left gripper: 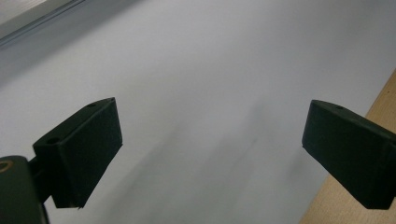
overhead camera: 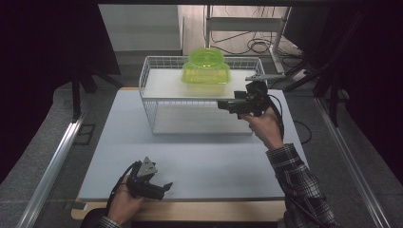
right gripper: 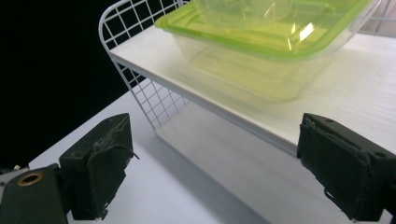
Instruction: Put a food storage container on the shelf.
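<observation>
Right claw (right gripper: pixel 215 172) gapes empty before the green container (right gripper: pixel 261 51); left claw (left gripper: pixel 210 154) gapes empty over bare table (left gripper: pixel 210 70).

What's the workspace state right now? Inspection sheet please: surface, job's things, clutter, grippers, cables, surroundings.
Surface: pale table top, bare in front of the rack; wooden edge along the near side.
Job's things: green container with lid on, on the upper shelf of the white wire rack; a round green piece sits on its lid.
Clutter: nothing seen.
Grippers: right gripper open, nothing between its jaws, held at the rack's right front and aimed at the container. Left gripper open over the table's near edge, nothing between its jaws.
Cables: one trails from each gripper; loose cables on the floor behind the rack.
Surroundings: dark curtains both sides, metal rails, a frame at the back.
</observation>
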Demonstrator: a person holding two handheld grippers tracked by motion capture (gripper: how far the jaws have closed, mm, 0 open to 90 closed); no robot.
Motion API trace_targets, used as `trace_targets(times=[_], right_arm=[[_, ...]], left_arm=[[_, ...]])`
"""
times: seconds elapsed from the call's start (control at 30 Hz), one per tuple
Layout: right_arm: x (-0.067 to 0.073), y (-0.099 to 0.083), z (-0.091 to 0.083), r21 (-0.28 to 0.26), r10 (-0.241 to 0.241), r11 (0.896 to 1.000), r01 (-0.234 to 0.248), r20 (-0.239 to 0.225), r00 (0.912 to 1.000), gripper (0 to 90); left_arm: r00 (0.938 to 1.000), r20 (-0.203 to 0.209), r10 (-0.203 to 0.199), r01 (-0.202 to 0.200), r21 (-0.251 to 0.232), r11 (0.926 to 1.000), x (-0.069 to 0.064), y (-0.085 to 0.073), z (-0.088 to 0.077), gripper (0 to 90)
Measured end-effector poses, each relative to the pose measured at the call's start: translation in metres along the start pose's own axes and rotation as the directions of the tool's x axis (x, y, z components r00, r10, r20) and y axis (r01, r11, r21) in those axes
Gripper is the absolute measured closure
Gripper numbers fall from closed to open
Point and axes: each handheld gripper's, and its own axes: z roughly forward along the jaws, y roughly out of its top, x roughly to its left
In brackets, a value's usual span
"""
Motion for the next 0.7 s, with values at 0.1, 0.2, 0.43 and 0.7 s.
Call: trace_targets(times=[0.1,0.2,0.43,0.7], right_arm=[[-0.001,-0.006,-0.001,0.007,-0.001,1.0,0.001,-0.001,1.0,9.6],[-0.002,-0.011,-0.001,0.019,-0.018,1.0,0.018,0.003,0.9998,8.8],[-0.002,-0.025,-0.002,0.037,-0.017,0.999,0.018,-0.012,0.9998,7.9],[0.003,-0.041,-0.004,0.048,-0.07,0.996,0.069,0.013,0.9975,3.2]], left_arm=[[1.0,0.0,0.001,-0.001,0.002,1.0,0.0,0.0,0.0,4.4],[1.0,0.0,0.004,-0.004,0.003,1.0,0.0,0.0,0.0,4.3],[1.0,-0.002,0.008,-0.008,0.004,1.0,0.0,-0.001,0.0,4.1],[0.9999,-0.006,0.016,-0.016,0.006,0.9999,0.0,-0.001,0.001,4.0]])
